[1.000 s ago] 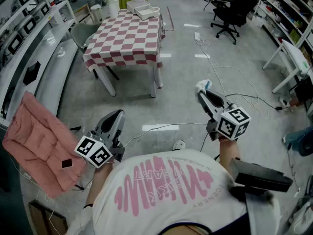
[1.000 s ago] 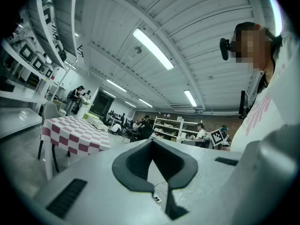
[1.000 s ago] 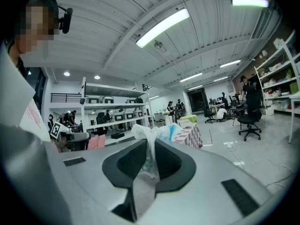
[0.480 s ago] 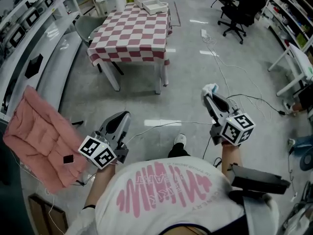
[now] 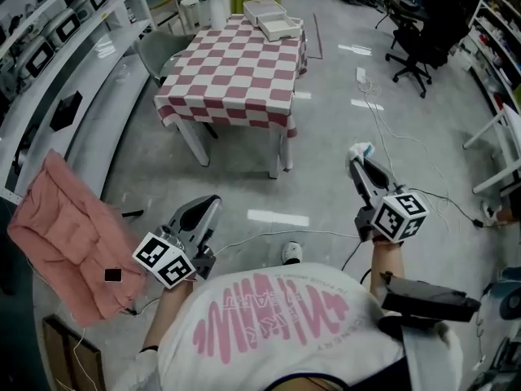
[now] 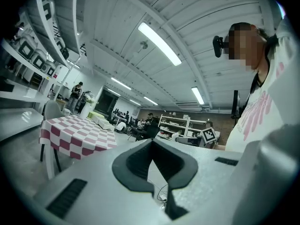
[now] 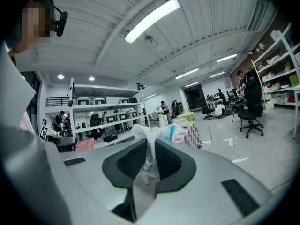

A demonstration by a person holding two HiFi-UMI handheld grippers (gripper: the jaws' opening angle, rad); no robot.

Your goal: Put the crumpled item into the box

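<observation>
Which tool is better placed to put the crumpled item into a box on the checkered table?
Right: the right tool pinches the crumpled white item; the left tool is shut, empty. The boxes lie ahead of both.

The right hand-held gripper (image 7: 150,156) pinches a crumpled white plastic item (image 7: 151,133) between its jaws.

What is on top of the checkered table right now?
Two pale shallow boxes sit at the far end of the checkered table; the rest of its top looks bare. Their insides can't be made out from here. The crumpled item is pinched in the right gripper.
</observation>
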